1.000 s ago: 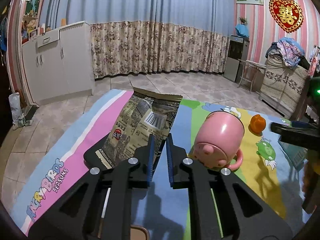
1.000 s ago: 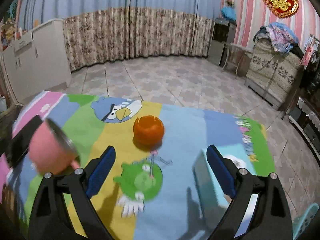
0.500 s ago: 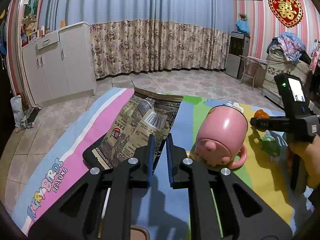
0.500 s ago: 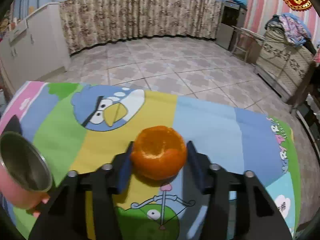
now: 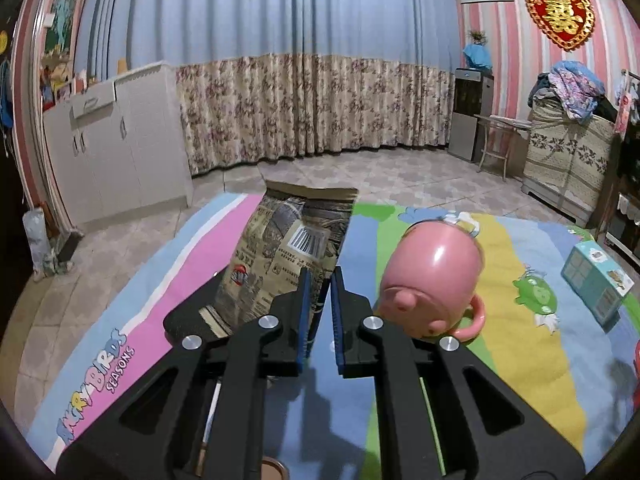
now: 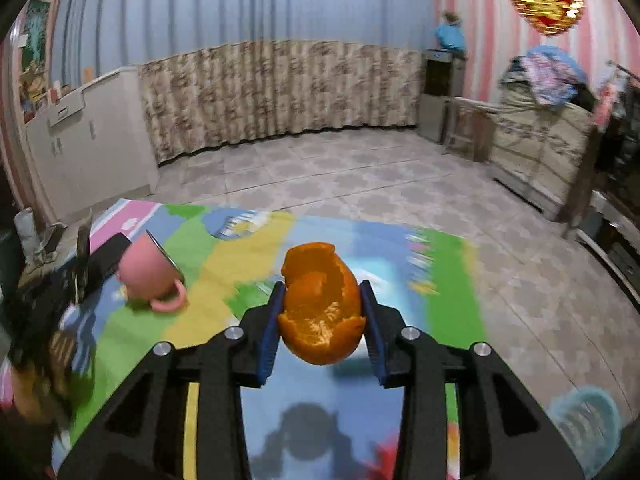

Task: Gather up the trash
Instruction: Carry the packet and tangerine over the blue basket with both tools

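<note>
Cartoon-print cloth covers our surface (image 5: 500, 248) in a striped-wall room. Our right gripper (image 6: 322, 312) is closing its jaws on the orange peel (image 6: 322, 312), pads pressed on both sides, peel lifted above the cloth. Our left gripper (image 5: 320, 312) is nearly closed with nothing visible between its jaws, sitting at the snack bag (image 5: 288, 256). That bag lies just left of the pink mug (image 5: 430, 284), so the peel must travel leftward, past the mug.

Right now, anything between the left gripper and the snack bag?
Nothing visible. The left gripper is shut and empty, with the snack bag lying just ahead of its tips on the mat. The pink mug lies off to the right, clear of that line.
</note>
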`<state>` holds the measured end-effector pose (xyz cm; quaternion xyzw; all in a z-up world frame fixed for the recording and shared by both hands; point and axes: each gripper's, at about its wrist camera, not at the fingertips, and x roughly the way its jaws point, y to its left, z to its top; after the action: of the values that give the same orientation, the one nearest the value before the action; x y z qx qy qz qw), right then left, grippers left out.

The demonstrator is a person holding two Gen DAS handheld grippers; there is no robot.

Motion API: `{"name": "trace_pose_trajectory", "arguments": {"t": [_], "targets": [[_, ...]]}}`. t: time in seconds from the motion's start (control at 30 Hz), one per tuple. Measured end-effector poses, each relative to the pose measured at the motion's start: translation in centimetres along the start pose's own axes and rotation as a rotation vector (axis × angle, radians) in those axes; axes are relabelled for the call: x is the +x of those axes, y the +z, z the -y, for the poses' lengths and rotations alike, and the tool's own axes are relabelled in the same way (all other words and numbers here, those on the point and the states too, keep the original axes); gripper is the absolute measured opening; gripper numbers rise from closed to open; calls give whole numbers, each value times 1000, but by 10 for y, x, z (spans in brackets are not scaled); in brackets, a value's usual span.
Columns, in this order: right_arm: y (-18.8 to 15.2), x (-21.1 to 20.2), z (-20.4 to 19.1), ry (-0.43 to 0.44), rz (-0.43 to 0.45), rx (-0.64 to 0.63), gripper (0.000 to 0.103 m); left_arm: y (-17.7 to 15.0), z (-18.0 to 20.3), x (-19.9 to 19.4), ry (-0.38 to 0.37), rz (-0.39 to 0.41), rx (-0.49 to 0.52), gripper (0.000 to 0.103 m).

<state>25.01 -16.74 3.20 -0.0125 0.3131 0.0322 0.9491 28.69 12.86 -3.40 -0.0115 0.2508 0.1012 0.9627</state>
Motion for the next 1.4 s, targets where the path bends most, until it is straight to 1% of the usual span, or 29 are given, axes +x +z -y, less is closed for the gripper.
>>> {"name": "trace_pose_trajectory", "arguments": {"t": [0.07, 0.13, 0.2, 0.27, 0.3, 0.33, 0.37, 0.4, 0.43, 0.47, 0.57, 0.67, 0.73, 0.8, 0.93, 1.07, 1.17, 1.3, 1.37, 1.4], "targets": [[-22, -34, 37, -57, -6, 37, 37, 4, 13, -14, -6, 19, 27, 7], [-41, -55, 67, -117, -14, 60, 37, 7, 29, -33, -22, 45, 66, 6], [-63, -76, 99, -213, -24, 75, 37, 9, 51, -55, -80, 52, 93, 6], [-87, -91, 132, -279, -31, 125, 37, 9, 75, -77, -148, 54, 117, 6], [-95, -95, 144, -288, -30, 155, 37, 9, 91, -91, -188, 61, 132, 6], [-106, -100, 159, -293, -28, 196, 37, 8, 99, -100, -211, 65, 137, 6], [-116, -103, 169, -296, -25, 222, 37, 8, 117, -115, -263, 69, 147, 6], [-127, -106, 185, -302, -27, 256, 37, 6, 130, -125, -298, 70, 153, 6], [-131, -107, 196, -303, -30, 274, 37, 5, 141, -132, -324, 72, 159, 6], [-132, -107, 202, -306, -28, 282, 37, 3, 163, -146, -369, 79, 175, 6], [-140, -110, 230, -343, -17, 317, 37, -5, 211, -170, -441, 95, 223, 6], [-149, -104, 249, -354, -31, 356, 37, -17, 261, -191, -521, 99, 257, 6], [-157, -101, 267, -361, -44, 392, 37, -26, 295, -200, -576, 84, 276, 6], [-160, -99, 274, -370, -49, 405, 37, -37, 322, -208, -626, 68, 292, 6], [-161, -104, 287, -371, -29, 437, 37, -55, 370, -222, -720, 39, 326, 6], [-163, -104, 297, -368, -23, 471, 37, -70, 404, -235, -792, 17, 369, 6], [-169, -100, 304, -373, -36, 486, 37, -77, 423, -235, -816, 3, 401, 6], [-173, -100, 311, -370, -42, 512, 37, -83, 433, -227, -818, -15, 404, 6], [-174, -99, 310, -369, -42, 511, 37, -86, 436, -219, -817, -46, 407, 10], [-174, -99, 310, -368, -43, 509, 37, -81, 441, -213, -811, -54, 408, 14]]}}
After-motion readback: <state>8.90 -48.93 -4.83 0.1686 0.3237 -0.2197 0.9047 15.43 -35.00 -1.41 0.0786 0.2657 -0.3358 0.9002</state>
